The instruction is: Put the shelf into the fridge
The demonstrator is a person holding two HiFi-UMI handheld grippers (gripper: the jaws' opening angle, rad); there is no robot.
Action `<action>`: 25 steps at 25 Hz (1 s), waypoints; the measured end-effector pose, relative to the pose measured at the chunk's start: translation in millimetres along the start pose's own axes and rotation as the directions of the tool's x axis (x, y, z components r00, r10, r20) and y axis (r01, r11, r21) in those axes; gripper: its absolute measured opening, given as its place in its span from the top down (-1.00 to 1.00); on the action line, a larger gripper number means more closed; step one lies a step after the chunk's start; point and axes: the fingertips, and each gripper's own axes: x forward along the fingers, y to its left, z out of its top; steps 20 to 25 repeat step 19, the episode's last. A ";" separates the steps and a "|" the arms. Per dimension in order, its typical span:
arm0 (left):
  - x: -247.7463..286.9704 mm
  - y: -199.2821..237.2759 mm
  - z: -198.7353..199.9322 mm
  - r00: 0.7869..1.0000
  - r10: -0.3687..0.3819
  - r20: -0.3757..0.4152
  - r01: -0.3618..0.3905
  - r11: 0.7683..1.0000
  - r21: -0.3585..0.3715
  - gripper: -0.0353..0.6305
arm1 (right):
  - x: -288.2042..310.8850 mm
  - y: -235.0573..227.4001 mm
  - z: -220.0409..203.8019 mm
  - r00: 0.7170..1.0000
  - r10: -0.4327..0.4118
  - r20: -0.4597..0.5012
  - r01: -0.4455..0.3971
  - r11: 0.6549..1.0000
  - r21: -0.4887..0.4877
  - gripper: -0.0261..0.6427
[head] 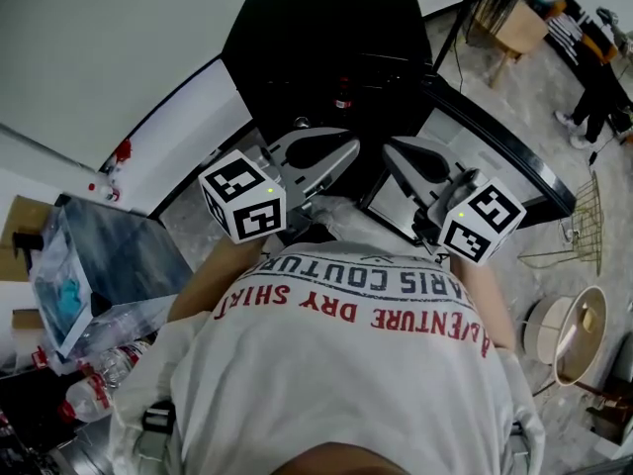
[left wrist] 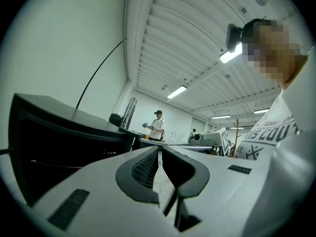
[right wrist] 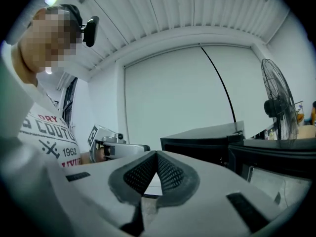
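The black fridge (head: 326, 28) stands in front of me with its door (head: 504, 142) swung open to the right. A bottle with a red cap (head: 343, 95) shows in its dark inside. A flat pale panel with a dark rim (head: 396, 206), which looks like the shelf, lies low before the opening, under my right gripper. Both grippers are held at chest height, tips close together and pointing at the fridge. The left gripper (head: 354, 146) (left wrist: 160, 149) is shut, its pads meeting with nothing between them. The right gripper (head: 388, 149) (right wrist: 157, 153) is shut and empty too. Where the panel rests is hidden.
A clear bin (head: 89, 265) and water bottles (head: 99, 374) sit at my left. A wire rack (head: 584, 221) and round pale things (head: 574, 334) stand on the floor at the right. A person (head: 593, 57) is at the far right, a standing fan (right wrist: 276, 98) beside the fridge.
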 end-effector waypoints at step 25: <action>8.0 3.2 0.8 1.000 0.000 0.001 0.000 1.000 0.027 0.75 | 5.9 -11.7 -1.5 1.000 0.010 -0.010 -0.010 1.000 -0.018 0.85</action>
